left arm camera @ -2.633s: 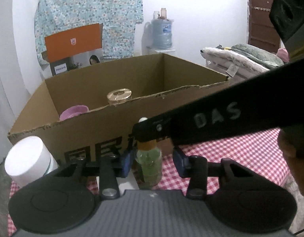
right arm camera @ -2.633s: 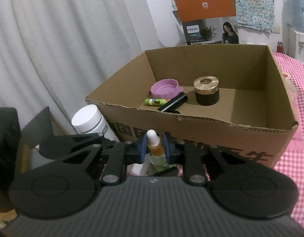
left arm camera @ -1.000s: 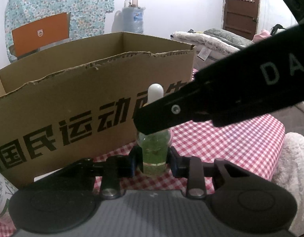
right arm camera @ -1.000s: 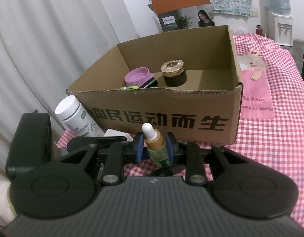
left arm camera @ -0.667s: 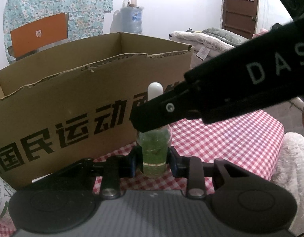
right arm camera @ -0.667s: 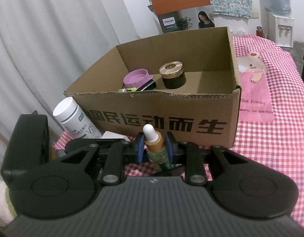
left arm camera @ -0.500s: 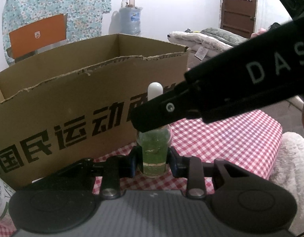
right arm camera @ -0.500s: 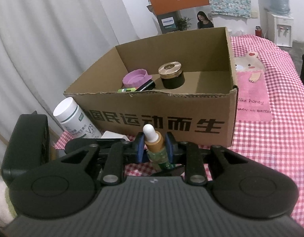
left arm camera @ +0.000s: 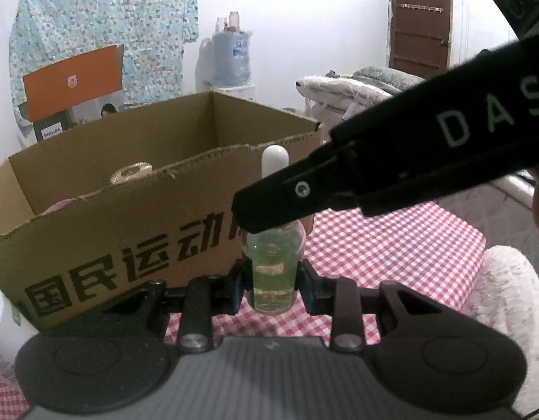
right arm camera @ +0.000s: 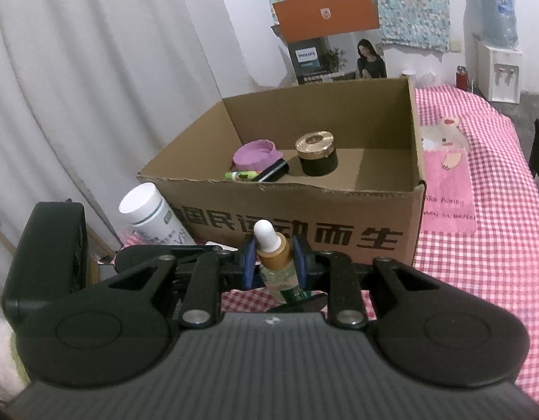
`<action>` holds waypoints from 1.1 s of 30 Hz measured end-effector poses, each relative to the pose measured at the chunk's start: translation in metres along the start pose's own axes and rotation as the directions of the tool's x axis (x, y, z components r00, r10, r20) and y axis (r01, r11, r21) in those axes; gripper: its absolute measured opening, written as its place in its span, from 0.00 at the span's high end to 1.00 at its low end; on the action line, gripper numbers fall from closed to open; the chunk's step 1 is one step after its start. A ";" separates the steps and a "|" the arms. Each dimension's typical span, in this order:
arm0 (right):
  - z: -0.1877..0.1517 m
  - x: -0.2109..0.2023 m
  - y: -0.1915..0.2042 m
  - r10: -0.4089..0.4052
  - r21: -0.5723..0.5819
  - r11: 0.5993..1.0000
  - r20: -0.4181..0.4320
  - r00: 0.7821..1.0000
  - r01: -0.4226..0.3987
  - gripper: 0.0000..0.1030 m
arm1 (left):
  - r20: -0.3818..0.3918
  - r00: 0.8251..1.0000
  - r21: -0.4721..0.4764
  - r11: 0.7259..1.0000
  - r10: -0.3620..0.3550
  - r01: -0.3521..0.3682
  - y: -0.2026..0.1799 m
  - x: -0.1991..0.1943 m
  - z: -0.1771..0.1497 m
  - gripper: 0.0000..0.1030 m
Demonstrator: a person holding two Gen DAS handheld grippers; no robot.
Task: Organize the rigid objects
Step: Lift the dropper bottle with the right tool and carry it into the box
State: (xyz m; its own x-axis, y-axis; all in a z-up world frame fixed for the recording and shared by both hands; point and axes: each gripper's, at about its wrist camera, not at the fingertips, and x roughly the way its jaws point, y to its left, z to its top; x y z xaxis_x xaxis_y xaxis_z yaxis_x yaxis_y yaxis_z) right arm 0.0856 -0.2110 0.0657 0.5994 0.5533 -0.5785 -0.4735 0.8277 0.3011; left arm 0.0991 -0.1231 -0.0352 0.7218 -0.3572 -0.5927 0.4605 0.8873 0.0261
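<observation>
While both grippers, left (left arm camera: pixel 272 285) and right (right arm camera: pixel 273 263), are pinching the dropper bottle (left arm camera: pixel 272 273) (body and collar), they should be clearing the box (right arm camera: pixel 304 220) rim before releasing.

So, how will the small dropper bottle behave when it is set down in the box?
The dropper bottle looks like clear, smooth glass, so probably rigid, slippery and breakable. It is narrow and tall, so it may tip, then roll on the cardboard box floor.

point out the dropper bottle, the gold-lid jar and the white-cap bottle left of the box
dropper bottle (right arm camera: pixel 272 250): right wrist view, on its amber collar, between the jaws.
gold-lid jar (right arm camera: pixel 315 141): right wrist view, on the gold lid, inside the box.
white-cap bottle (right arm camera: pixel 140 200): right wrist view, on the white cap.
</observation>
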 end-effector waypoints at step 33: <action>0.175 0.039 -0.065 0.065 -0.040 0.997 -0.056 0.996 -0.067 0.80 | -0.118 0.990 -0.298 0.954 -0.080 0.042 0.085 0.073 0.162 0.68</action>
State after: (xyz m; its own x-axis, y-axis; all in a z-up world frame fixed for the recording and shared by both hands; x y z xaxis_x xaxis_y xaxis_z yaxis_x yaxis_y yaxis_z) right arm 0.2529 -0.2264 0.1561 0.5299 0.5998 -0.5995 -0.5382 0.7842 0.3089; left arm 0.2745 -0.1211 0.0543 0.6167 -0.3904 -0.6835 0.3157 0.9181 -0.2396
